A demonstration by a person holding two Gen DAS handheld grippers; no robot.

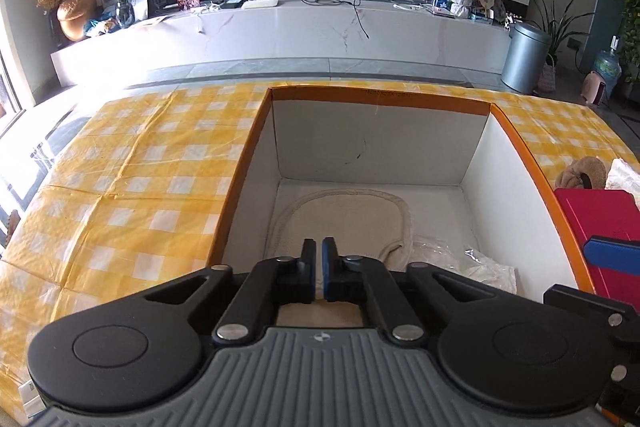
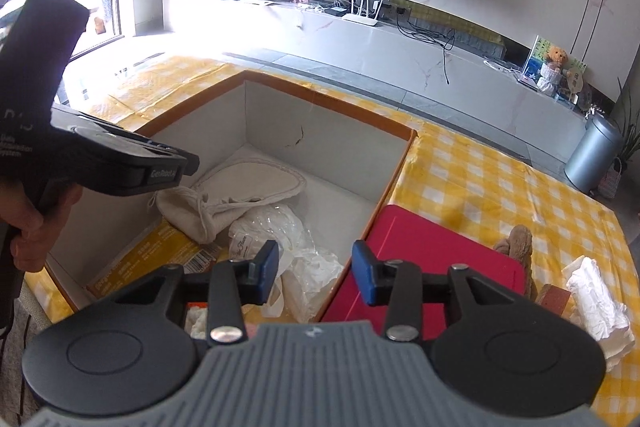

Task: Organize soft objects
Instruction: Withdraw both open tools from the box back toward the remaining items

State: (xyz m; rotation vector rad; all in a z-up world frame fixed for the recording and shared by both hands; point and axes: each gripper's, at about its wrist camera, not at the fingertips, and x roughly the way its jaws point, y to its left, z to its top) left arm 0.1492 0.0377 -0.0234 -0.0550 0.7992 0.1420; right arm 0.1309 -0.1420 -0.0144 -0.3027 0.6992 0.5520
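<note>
An open cardboard box with an orange rim (image 1: pixel 376 93) (image 2: pixel 332 99) stands on the yellow checked tablecloth. A cream cloth (image 1: pixel 344 215) (image 2: pixel 240 187) lies on its floor beside a crumpled clear plastic bag (image 1: pixel 472 263) (image 2: pixel 296 247). My left gripper (image 1: pixel 317 247) hangs inside the box just above the cloth, jaws shut, with nothing visible between the pads. My right gripper (image 2: pixel 316 259) is open and empty over the box's near right rim. A brown plush toy (image 2: pixel 518 239) (image 1: pixel 580 171) and a white crumpled cloth (image 2: pixel 596 299) lie right of the box.
A flat red case (image 2: pixel 432 255) (image 1: pixel 600 215) lies against the box's right wall. A yellow printed package (image 2: pixel 160 251) sits in the box's near corner. A hand (image 2: pixel 28 227) grips the left tool's handle. Beyond the table are a white TV bench and a grey bin (image 2: pixel 592 155).
</note>
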